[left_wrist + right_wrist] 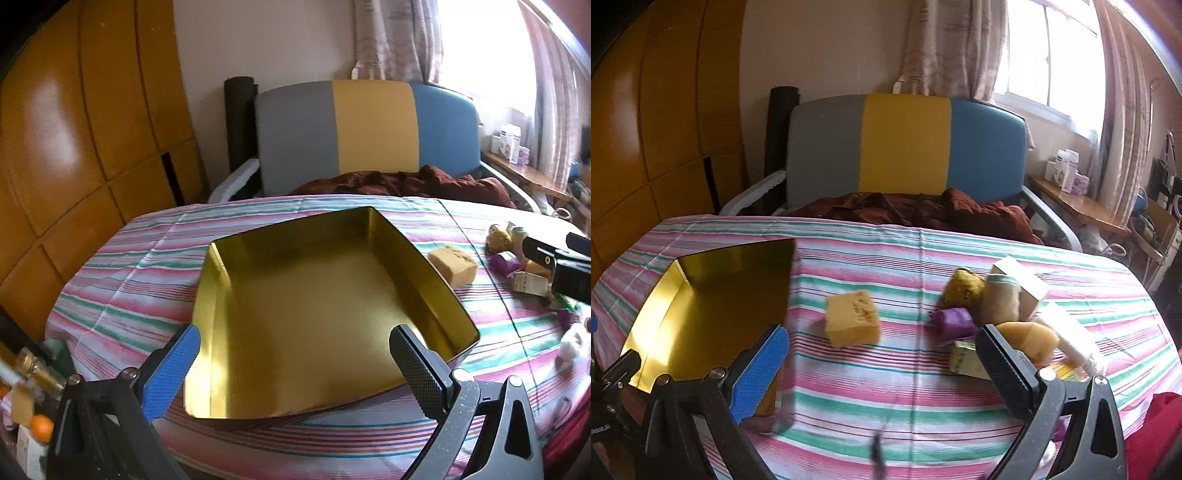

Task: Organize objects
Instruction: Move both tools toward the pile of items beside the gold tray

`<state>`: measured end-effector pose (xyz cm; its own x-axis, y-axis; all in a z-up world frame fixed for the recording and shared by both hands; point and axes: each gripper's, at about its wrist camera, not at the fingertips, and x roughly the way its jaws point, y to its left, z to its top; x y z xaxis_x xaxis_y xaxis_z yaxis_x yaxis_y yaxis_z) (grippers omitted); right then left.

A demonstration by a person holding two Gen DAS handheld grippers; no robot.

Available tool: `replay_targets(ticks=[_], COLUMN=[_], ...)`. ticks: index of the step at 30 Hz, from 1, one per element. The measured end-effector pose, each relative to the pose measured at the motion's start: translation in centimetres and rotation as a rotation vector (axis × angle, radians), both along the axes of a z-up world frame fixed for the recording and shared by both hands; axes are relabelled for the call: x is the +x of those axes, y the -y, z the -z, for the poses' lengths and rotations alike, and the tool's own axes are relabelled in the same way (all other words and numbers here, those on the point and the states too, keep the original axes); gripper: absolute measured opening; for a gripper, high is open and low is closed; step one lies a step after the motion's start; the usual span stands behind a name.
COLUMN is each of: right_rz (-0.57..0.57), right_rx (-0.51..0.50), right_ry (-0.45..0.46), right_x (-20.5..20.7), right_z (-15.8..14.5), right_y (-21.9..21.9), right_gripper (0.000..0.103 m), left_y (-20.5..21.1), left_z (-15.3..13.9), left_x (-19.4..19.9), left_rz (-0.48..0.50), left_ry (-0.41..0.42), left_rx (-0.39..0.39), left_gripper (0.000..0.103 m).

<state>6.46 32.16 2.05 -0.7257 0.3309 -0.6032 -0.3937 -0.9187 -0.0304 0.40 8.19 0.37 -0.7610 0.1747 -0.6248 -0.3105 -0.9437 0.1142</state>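
The right gripper (882, 354) is wide open above a stripy cloth (886, 402). A yellow block (852, 324) sits ahead of it. A shiny gold tin (701, 310) is on the left. A pile of toys (997, 306) is on the right.

Can't read any text from where I'm holding things. The small carton (964, 363) and the boxes on the shelf (1065, 171) have printing, but it's way too blurry.

Bright daylight, bendy edges

Sun pours through the far right window (1049, 55), washing it white; the gold tin (325, 295) shines, and the right-side things look blurry.
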Motion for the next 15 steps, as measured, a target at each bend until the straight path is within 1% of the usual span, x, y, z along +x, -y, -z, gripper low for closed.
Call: replay_targets(ticks=[4,7,12,13,15], right_rz=[0.044,0.077,0.153,0.174,0.201], right_rx=[-0.007,-0.023,-0.005,-0.006,-0.019], right_ry=[0.003,0.008,0.000,-0.006,-0.015], right_x=[0.4,0.9,1.9,2.2,2.7], right_z=[-0.2,-0.5,-0.9,-0.8,-0.6], right_y=[-3.0,-5.9,-10.7,-12.1,-13.9], right_gripper=[0.103,0.103,0.103,0.103,0.103], left_y=[-1.3,-2.8,-4.9,-5.4,-6.4], left_z=[0.3,0.6,0.2,0.1,-0.2], left_x=[-0.2,-0.1,-0.3,-0.5,-1.3], left_rz=[0.038,0.109,0.206,0.225,0.278], left_ry=[0.006,0.008,0.007,0.016,0.056], left_rx=[-0.011,-0.020,0.003,0.011,0.055], left_gripper=[0.103,0.103,0.103,0.103,0.103])
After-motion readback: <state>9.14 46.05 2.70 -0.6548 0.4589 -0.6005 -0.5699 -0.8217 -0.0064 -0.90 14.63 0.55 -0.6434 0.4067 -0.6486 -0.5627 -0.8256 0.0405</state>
